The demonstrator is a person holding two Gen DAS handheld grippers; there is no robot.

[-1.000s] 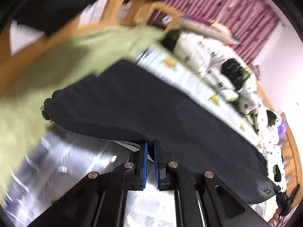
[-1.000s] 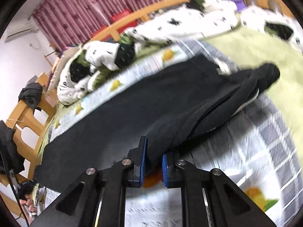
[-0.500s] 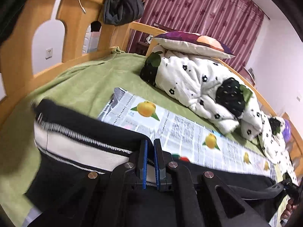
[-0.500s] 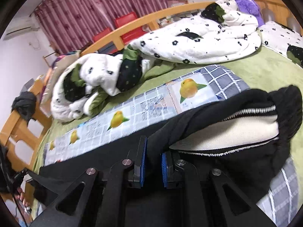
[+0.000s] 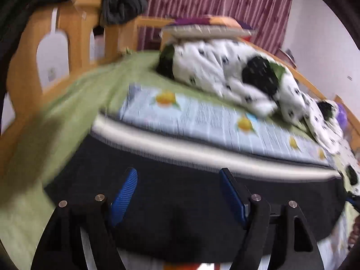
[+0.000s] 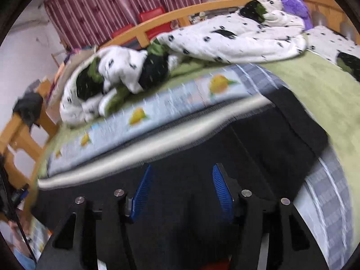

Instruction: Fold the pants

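Green bedding (image 5: 74,103) and a fruit-print sheet (image 5: 202,117) leave open room between the wooden bed rail (image 6: 157,25) and the crumpled quilt (image 6: 225,40) across the upper frame. Black pants (image 5: 180,193) lie flat across the lower frame, a pale waistband strip (image 6: 135,155) along their far edge. Left gripper (image 5: 177,193) and right gripper (image 6: 182,191) hover over the fabric, jaws spread apart, gripping nothing.

**Black pants laid flat on the bed**

The black pants (image 5: 180,193) (image 6: 258,148) lie spread lengthwise along the near edge of the bed, a pale whitish band running along their far edge, beside the fruit-print sheet
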